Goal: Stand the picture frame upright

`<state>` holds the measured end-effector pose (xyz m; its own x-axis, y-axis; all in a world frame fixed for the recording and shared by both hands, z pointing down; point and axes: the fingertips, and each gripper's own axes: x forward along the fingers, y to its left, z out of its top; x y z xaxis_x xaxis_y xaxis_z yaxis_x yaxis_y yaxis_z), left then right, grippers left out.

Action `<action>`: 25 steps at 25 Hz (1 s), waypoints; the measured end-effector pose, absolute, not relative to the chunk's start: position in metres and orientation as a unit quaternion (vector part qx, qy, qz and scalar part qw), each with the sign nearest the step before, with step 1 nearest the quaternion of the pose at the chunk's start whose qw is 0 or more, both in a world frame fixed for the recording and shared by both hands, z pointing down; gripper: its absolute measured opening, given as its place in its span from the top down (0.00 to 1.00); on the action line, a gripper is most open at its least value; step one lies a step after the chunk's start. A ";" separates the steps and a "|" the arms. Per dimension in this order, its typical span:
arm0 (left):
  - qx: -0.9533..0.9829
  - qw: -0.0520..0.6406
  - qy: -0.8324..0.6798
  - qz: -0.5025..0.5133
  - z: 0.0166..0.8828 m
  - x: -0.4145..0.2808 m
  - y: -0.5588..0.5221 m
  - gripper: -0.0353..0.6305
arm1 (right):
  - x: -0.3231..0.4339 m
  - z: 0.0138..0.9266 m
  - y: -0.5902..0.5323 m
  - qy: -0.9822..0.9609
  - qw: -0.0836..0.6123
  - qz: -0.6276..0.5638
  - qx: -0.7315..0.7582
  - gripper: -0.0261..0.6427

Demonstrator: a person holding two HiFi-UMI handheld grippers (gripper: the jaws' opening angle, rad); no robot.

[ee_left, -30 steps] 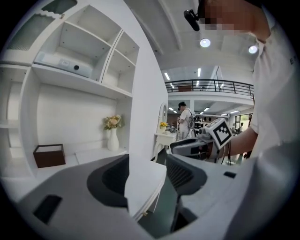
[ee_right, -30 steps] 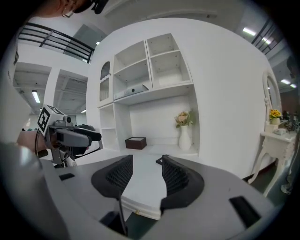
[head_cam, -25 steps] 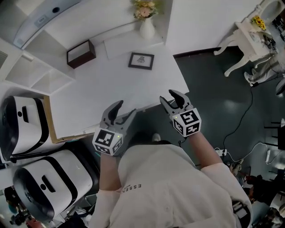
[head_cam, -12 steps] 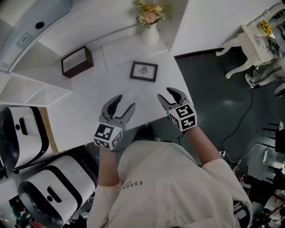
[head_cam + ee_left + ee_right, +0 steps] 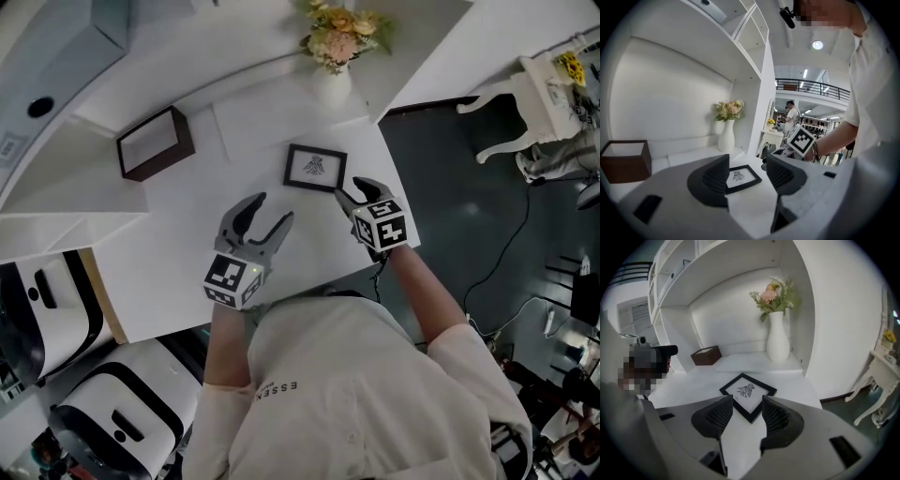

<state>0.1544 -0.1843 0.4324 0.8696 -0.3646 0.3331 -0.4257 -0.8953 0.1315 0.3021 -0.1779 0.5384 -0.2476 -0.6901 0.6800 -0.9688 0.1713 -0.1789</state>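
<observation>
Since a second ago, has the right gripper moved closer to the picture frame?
Yes. The right gripper advanced from the edge of the table to over it, tips now beside the picture frame.

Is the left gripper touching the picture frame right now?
Apart. The head view shows bare white table between the left gripper and the picture frame, which lies flat.

Bright, even overhead light; soft shadows on white tabletop (image 5: 187, 272). Both gripper views fisheye-warped with dark vignetted corners; focus sharp.
</observation>
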 end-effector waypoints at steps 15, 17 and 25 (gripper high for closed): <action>0.947 0.130 -0.242 0.168 0.461 0.137 -0.216 0.58 | 0.328 0.618 -0.220 -0.640 0.269 0.417 0.587 0.67; 0.944 0.132 -0.251 0.170 0.463 0.136 -0.216 0.58 | 0.328 0.619 -0.220 -0.640 0.275 0.421 0.581 0.67; 0.941 0.138 -0.261 0.168 0.460 0.142 -0.201 0.58 | 0.329 0.619 -0.219 -0.646 0.276 0.436 0.562 0.74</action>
<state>0.1423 -0.2007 0.4602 0.8079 -0.4444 0.3872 -0.5368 -0.8259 0.1722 0.3294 -0.2187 0.6194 -0.2153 -0.4860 0.8470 -0.9673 -0.0130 -0.2533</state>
